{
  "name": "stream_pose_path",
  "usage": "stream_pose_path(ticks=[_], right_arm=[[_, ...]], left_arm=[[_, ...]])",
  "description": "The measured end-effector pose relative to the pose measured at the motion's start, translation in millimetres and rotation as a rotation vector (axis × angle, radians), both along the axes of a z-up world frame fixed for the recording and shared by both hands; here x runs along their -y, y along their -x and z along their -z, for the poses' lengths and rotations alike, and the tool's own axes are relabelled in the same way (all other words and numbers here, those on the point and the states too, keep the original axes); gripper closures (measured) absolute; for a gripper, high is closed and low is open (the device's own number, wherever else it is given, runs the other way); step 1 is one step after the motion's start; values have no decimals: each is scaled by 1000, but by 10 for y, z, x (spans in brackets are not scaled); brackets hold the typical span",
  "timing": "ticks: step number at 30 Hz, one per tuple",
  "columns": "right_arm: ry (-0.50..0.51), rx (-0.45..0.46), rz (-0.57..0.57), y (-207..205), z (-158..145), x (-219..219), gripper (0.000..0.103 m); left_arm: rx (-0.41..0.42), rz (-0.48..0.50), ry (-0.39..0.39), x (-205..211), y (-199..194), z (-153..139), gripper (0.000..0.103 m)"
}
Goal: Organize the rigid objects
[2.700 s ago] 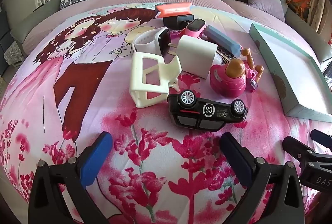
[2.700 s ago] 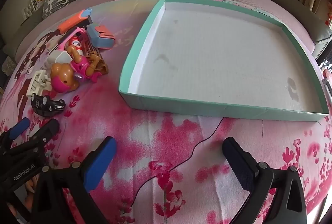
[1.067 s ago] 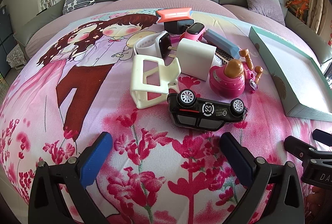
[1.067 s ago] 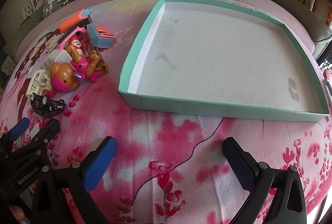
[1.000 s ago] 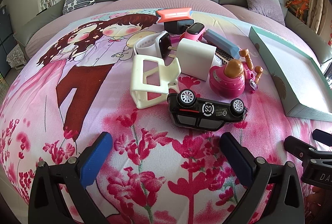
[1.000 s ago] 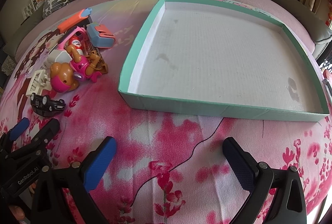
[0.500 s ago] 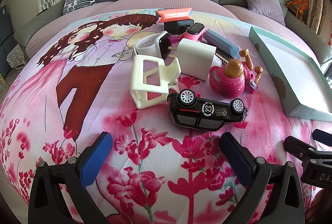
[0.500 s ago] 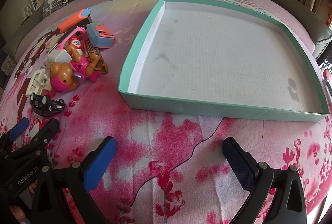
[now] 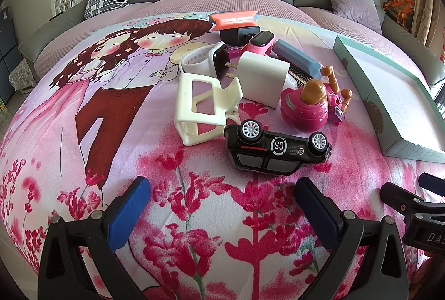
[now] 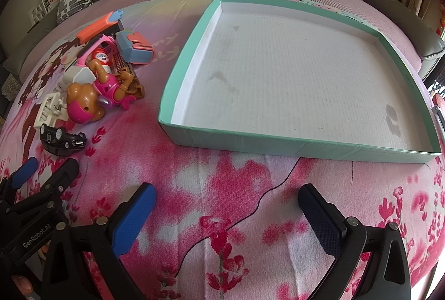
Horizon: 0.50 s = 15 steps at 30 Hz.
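— Black toy car (image 9: 276, 147) on its side, just beyond the wide-open, empty left gripper (image 9: 222, 212)?
— Yes, near a white clip (image 9: 204, 111).
— Right view?
— Right gripper (image 10: 226, 216) likewise spread, holding nothing; teal tray (image 10: 278, 140) lies beyond, toys far left.

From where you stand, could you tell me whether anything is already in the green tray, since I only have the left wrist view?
Observer: No, the right wrist view shows the whole green tray; its white floor holds no objects, only faint stains.
Operator: Thank you. Is the right gripper holding something?
Observer: No, the right gripper is open and holds nothing, above the blanket just short of the tray's near wall.
Operator: Is anything hidden behind the pink dog toy?
Observer: Yes. Past the pink dog toy, a small red-and-white bottle lies within the pink watch strap, beside a brown patterned piece.
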State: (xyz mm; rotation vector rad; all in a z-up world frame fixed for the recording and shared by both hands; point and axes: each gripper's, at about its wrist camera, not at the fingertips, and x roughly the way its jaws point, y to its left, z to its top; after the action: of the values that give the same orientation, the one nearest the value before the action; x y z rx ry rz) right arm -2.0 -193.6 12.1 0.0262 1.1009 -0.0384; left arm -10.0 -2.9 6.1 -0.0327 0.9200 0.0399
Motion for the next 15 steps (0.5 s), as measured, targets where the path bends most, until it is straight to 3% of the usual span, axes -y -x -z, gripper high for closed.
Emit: stream_pose_path(ticks=[15], right_arm=[[-17, 7, 3, 4, -10, 25, 0]], left_arm=[[-3, 4, 0, -3, -8, -9, 0]])
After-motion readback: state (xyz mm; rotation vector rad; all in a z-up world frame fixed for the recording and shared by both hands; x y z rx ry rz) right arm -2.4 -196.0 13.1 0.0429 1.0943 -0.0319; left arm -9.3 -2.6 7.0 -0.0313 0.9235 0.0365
